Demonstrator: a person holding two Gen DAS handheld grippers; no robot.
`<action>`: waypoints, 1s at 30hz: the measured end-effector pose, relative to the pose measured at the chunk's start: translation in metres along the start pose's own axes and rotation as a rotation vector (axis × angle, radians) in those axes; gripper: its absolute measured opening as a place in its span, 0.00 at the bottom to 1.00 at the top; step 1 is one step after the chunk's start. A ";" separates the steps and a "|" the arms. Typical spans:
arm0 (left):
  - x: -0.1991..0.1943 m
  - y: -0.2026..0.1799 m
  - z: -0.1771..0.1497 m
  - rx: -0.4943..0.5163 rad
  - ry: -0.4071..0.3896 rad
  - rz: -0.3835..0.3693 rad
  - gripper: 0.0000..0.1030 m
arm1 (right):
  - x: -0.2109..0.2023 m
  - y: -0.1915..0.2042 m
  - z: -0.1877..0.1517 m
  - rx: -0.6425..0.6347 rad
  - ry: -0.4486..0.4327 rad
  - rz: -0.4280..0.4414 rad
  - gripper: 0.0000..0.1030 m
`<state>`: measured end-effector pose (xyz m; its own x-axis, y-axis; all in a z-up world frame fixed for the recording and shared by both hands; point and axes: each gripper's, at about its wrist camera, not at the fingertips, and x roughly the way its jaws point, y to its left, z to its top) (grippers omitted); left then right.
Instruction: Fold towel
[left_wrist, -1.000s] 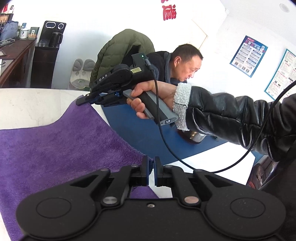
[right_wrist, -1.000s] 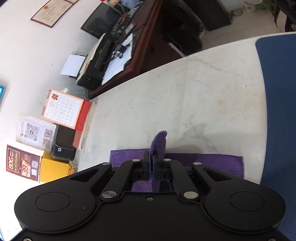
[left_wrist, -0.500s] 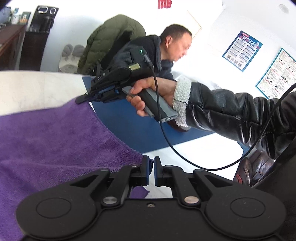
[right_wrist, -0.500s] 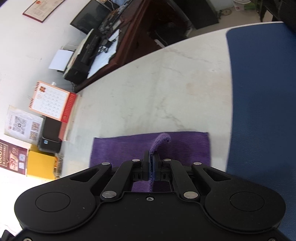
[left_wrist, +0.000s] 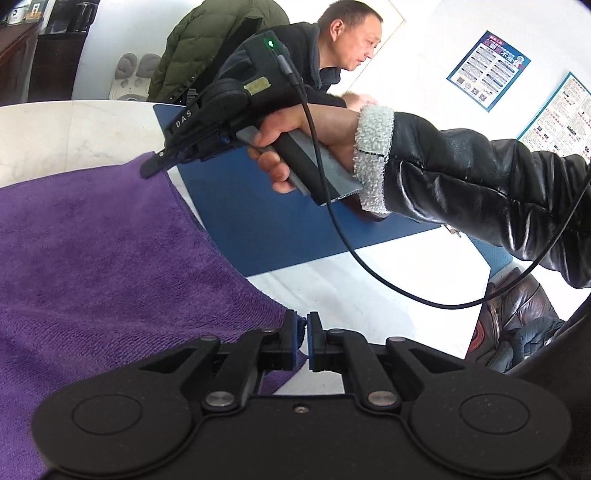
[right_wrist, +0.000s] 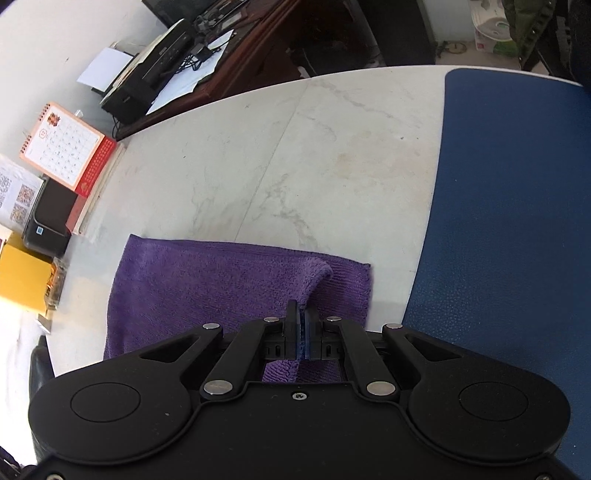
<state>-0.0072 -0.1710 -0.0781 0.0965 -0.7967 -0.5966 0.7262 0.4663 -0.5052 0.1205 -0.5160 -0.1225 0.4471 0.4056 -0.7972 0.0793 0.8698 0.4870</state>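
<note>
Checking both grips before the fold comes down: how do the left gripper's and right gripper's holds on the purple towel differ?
The left gripper pinches only the very corner tip of the purple terry towel; the right gripper bites deeper, with a raised ridge of cloth running beyond its fingers. A sliver of gap shows between the left fingers; the right fingers look pressed tight. Both are shut on corners of the towel over the white marble table.
</note>
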 end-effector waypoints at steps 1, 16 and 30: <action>0.000 0.000 0.001 0.004 -0.003 -0.002 0.05 | -0.003 0.003 0.000 -0.015 -0.009 -0.002 0.02; -0.006 0.009 0.006 -0.037 -0.059 -0.091 0.05 | -0.043 0.018 0.010 -0.046 -0.097 0.019 0.02; 0.012 0.011 0.003 -0.063 0.020 -0.085 0.05 | -0.014 -0.001 -0.010 -0.037 -0.030 -0.090 0.02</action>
<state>0.0043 -0.1770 -0.0891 0.0224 -0.8269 -0.5620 0.6869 0.4211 -0.5923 0.1053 -0.5198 -0.1159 0.4665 0.3174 -0.8256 0.0878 0.9122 0.4003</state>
